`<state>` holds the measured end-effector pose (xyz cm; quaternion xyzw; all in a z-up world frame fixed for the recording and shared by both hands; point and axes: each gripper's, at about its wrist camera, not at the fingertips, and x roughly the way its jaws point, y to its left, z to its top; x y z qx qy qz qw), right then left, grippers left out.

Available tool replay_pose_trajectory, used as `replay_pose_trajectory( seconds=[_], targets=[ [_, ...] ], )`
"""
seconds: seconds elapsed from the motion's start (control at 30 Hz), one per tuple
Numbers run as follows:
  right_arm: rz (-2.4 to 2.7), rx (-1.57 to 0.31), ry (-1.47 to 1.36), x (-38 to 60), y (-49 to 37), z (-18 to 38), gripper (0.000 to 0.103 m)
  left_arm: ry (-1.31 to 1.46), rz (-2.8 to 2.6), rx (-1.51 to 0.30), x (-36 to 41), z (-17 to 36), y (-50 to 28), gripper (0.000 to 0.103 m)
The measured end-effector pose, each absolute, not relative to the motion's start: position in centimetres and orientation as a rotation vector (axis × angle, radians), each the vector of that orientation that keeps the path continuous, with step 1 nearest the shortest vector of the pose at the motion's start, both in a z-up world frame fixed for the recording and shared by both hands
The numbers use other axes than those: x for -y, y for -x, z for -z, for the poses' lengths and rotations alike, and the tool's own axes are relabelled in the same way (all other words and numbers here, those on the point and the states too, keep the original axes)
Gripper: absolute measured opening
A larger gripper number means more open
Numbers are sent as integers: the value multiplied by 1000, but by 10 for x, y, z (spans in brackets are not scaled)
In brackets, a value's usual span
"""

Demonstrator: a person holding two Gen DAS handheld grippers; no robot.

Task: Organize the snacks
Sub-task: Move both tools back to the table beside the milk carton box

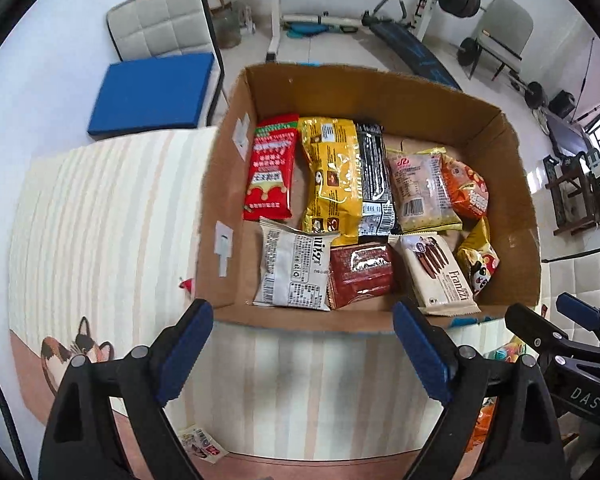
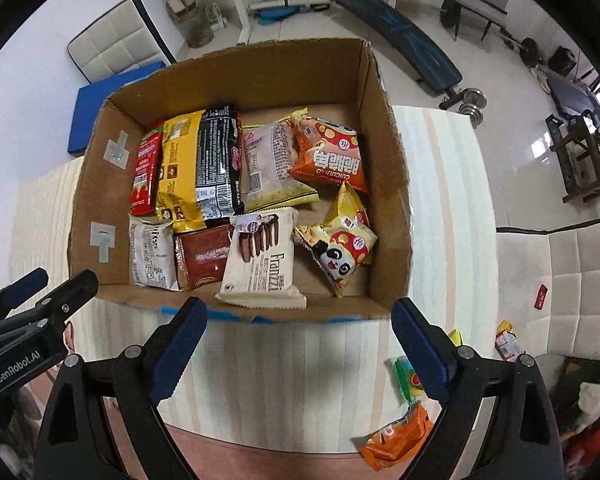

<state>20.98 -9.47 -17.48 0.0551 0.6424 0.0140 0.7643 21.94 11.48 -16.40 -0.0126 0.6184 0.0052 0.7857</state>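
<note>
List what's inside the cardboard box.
Cardboard box holds snack packets in two rows: red, yellow, black, Franzzi wafers, orange, panda bag. Anything beneath the overlapping packets is hidden.

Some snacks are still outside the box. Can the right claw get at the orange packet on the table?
Probably yes: the orange packet lies uncovered on the table just below the right claw, whose jaws stand open and empty.

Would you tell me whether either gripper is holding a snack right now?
Nothing is held: the left gripper and right gripper both stand open and empty.
</note>
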Motion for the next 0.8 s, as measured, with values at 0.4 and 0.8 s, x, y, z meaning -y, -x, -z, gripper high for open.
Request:
replay_pose_trajectory(
  seconds=[0.4,0.8],
  targets=[
    [-60,-1290,-143,99,-150,126,96,20,-6,-1158,-110,111,-167,92],
    [-74,-1278,-276,125,-97,117,96,17,-8,-1130,-102,98,-122,92]
  ],
)
